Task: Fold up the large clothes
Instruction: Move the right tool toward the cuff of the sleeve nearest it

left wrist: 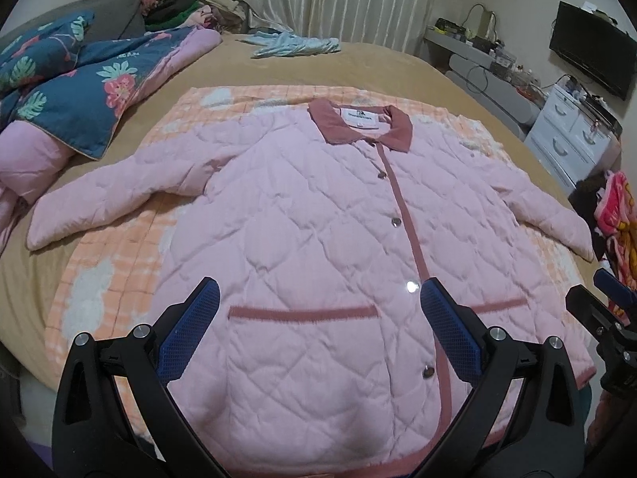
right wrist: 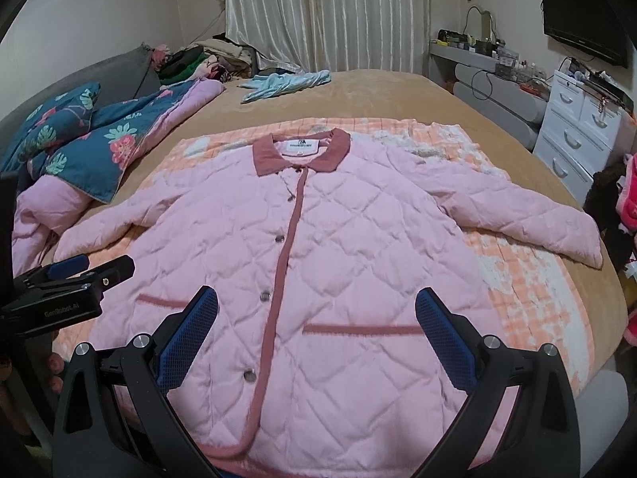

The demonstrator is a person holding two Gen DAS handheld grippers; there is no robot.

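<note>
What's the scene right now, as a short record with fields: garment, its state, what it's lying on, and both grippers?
garment: pink quilted jacket
state: flat, front up, buttoned, both sleeves spread out, unfolded
under it: orange checked blanket on the bed
left gripper: open, above the hem, holding nothing
right gripper: open, above the hem, holding nothing

Both fisheye cameras sat low at the foot of the bed point(left wrist: 398, 67), close above the hem of the pink jacket point(left wrist: 302, 207), facing along it toward the curtain point(right wrist: 326, 12). The left view stood further left, catching the right claw point(left wrist: 613, 290) at its right edge; the right view caught the left claw point(right wrist: 91, 267) at its left edge. Both shared jacket, bed and curtain.
</note>
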